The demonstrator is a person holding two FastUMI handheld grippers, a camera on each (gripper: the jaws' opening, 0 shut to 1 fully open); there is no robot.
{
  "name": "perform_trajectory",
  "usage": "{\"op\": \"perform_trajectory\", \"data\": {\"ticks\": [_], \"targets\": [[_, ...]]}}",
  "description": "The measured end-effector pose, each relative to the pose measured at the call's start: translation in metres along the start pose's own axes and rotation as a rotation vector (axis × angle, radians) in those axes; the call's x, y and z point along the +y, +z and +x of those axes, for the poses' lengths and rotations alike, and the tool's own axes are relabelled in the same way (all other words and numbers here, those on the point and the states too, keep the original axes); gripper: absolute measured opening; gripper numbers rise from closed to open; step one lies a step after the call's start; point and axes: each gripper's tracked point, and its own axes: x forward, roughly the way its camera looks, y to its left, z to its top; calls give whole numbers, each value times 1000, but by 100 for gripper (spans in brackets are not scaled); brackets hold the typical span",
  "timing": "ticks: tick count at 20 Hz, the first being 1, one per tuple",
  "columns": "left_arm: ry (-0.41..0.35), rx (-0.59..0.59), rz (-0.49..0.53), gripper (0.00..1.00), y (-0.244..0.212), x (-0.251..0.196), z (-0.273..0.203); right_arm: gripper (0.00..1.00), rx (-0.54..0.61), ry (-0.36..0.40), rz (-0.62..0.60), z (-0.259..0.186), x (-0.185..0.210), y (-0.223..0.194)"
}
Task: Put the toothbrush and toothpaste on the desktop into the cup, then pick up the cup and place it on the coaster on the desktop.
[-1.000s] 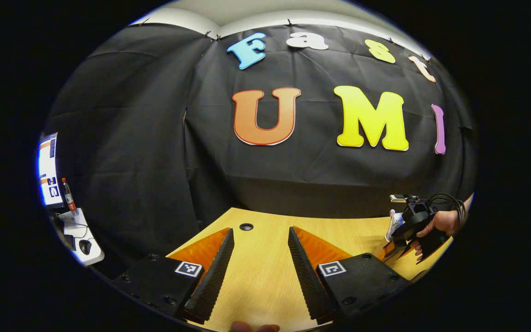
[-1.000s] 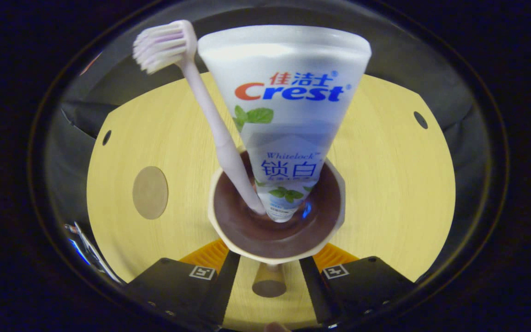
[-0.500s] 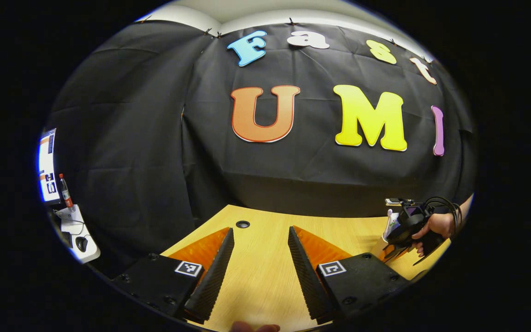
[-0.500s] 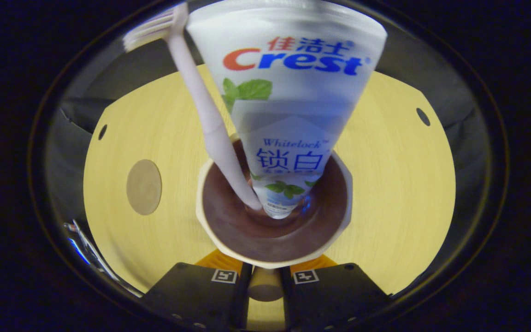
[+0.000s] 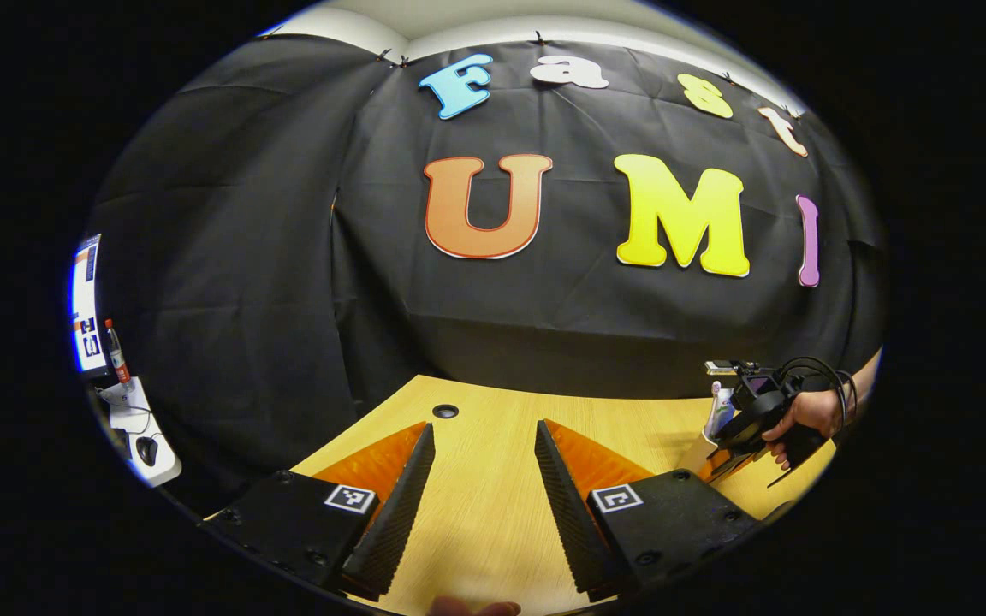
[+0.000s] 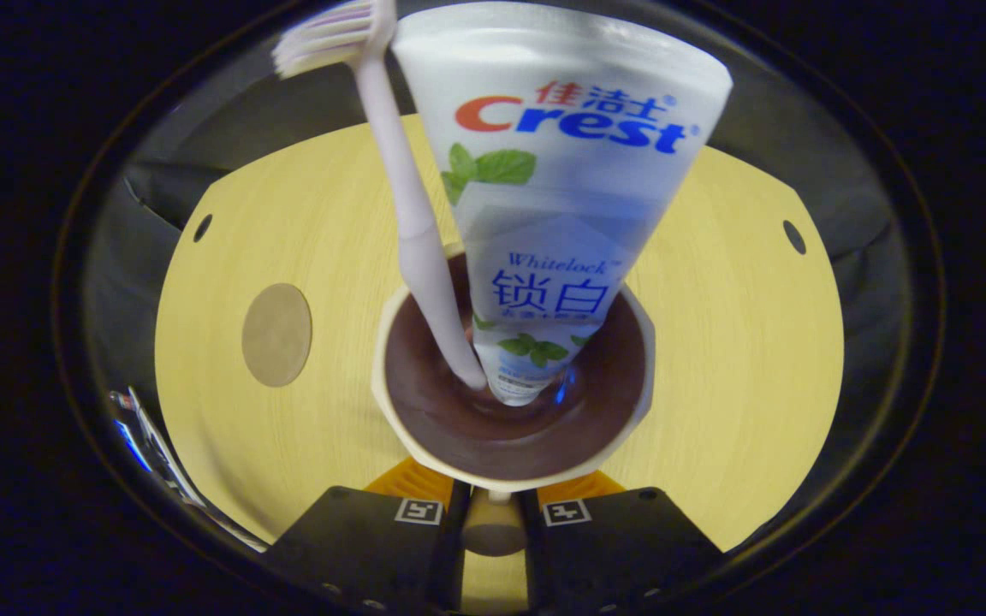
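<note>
In the right gripper view I look straight down into a cream cup (image 6: 459, 423) with a brown inside. A pale pink toothbrush (image 6: 412, 214) and a white toothpaste tube (image 6: 561, 188) stand in it, leaning toward the camera. My right gripper (image 6: 493, 512) is shut on the cup's handle (image 6: 493, 532). A round tan coaster (image 6: 276, 334) lies on the desk to the cup's left. In the left gripper view my left gripper (image 5: 483, 505) hovers open over bare desk. Far right there, a hand holds the right gripper (image 5: 754, 419) beside the cup (image 5: 702, 452) and toothpaste tube (image 5: 720, 411).
The light wooden desk (image 6: 733, 342) has small cable holes near its corners (image 6: 793, 237) (image 5: 445, 411). Black cloth walls close the booth behind it. Off the desk to the left stand a side table with a bottle (image 5: 115, 352) and a mouse (image 5: 148, 448).
The right gripper's fingers have closed onto the cup's handle. The cup now sits closer to the camera, and the toothbrush has tipped a little. The left gripper's view has drifted slightly.
</note>
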Motion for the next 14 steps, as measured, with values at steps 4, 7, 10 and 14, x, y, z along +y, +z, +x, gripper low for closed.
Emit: {"op": "perform_trajectory", "data": {"ticks": [4, 7, 10, 14], "targets": [[-5, 2, -1, 77, -3, 4, -5, 27, -53, -3, -56, -16, 16, 11], [-16, 0, 4, 77, -5, 8, -9, 27, -81, 26, -90, -32, 39, 17], [-27, 4, 8, 77, -8, 15, -14, 27, -87, 59, -133, -33, 83, 19], [-32, 0, 9, 77, -10, 23, -19, 27, -76, 82, -182, -27, 128, 18]]}}
